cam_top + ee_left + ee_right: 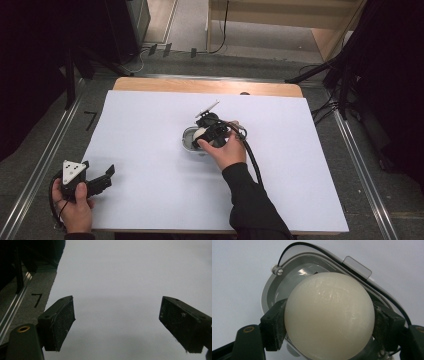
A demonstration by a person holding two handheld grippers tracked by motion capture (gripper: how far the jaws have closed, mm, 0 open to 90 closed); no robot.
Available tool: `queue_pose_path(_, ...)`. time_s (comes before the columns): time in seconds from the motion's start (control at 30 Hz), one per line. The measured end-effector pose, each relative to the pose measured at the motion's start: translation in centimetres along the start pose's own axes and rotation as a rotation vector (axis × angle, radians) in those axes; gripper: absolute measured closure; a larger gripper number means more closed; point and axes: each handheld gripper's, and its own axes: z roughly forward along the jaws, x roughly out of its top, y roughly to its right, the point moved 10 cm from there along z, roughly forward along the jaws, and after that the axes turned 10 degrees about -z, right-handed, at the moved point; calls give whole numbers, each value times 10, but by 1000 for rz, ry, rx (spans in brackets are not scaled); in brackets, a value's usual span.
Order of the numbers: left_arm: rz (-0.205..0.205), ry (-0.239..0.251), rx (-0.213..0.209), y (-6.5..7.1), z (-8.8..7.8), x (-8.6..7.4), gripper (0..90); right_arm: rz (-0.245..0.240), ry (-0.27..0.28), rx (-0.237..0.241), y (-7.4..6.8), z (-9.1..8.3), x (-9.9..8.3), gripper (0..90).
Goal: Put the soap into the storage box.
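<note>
On the white table [150, 190], ringed by dark stands, my right gripper [328, 322] pinched a cream ball [328, 317] over the clear container [272, 287] while my left gripper [117, 325] sat spread.

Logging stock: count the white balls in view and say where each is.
1. The white ball is clamped between the right gripper jaws, over the grey container at mid-table. More could be hidden underneath it.

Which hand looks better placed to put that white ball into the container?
The right. Its gripper already clamps the ball just above the container. The left gripper sits open at the table's near-left corner, far away.
</note>
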Motion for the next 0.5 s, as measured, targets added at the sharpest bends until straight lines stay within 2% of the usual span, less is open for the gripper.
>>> queue_pose_path(0.23, 0, 0, 0, 0, 0, 0, 142, 0, 2, -8, 2, 0, 0, 242)
queue_pose_path(0.5, 2, -1, 0, 0, 0, 0, 142, 9, 7, 7, 2, 0, -1, 239)
